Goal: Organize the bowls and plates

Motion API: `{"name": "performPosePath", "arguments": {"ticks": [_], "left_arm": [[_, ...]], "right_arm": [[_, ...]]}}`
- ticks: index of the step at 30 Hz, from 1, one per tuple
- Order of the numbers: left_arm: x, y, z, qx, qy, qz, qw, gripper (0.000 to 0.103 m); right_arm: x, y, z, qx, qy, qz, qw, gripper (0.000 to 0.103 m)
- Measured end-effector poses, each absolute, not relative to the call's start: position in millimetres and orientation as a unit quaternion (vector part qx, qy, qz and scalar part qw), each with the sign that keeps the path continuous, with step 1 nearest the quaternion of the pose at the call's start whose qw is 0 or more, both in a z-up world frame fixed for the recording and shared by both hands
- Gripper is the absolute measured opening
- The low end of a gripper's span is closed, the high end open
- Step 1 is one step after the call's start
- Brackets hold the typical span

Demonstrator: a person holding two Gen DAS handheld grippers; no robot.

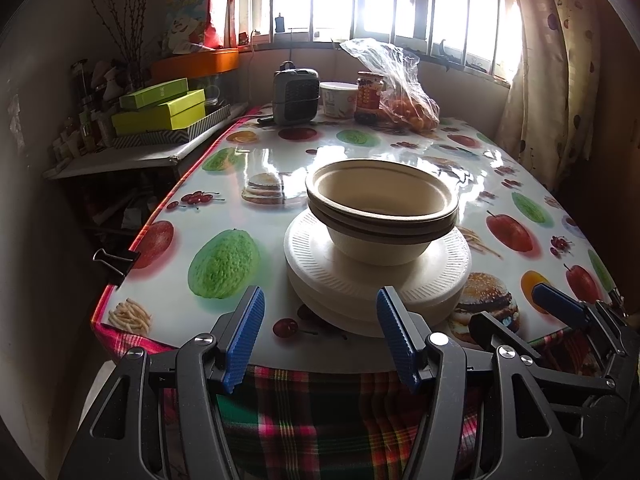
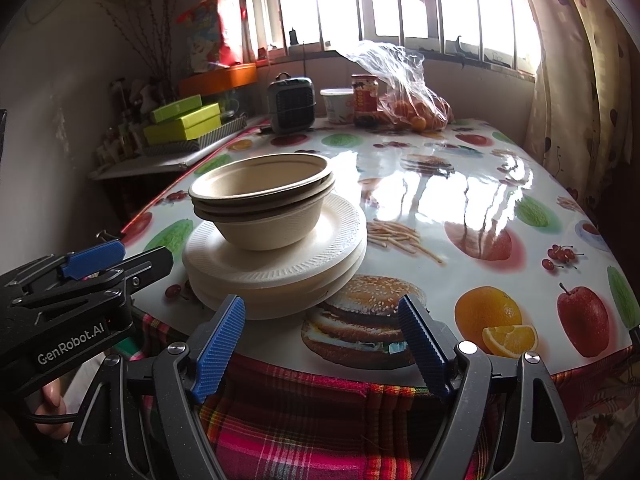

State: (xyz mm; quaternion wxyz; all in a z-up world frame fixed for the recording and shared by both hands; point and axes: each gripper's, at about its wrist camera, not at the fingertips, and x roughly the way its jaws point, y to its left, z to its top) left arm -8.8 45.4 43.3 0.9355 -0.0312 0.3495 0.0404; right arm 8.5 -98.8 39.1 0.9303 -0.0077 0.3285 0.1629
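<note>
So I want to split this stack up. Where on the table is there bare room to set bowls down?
Free: the wide stretch of table right of the plates, and the strip left of the stack to the clipped edge. Crowded: the far end, with the small fan, jar and bag of oranges.

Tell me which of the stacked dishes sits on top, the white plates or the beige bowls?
The beige bowls: nested together, they sit upright on the white plates, which lie flat at the bottom on the table's near edge.

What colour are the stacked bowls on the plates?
Light tan bowls; clearest in the right wrist view.
</note>
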Motion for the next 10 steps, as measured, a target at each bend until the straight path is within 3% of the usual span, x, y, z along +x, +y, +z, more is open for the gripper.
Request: {"name": "performPosePath", "arguments": {"ticks": [10], "left_arm": [[-3.7,45.4,42.1,-0.032,0.358,0.039,0.932,0.059]], "right_arm": [[9.0,-99.3,39.3,-0.008,0.329,0.163,0.93,0.08]]}}
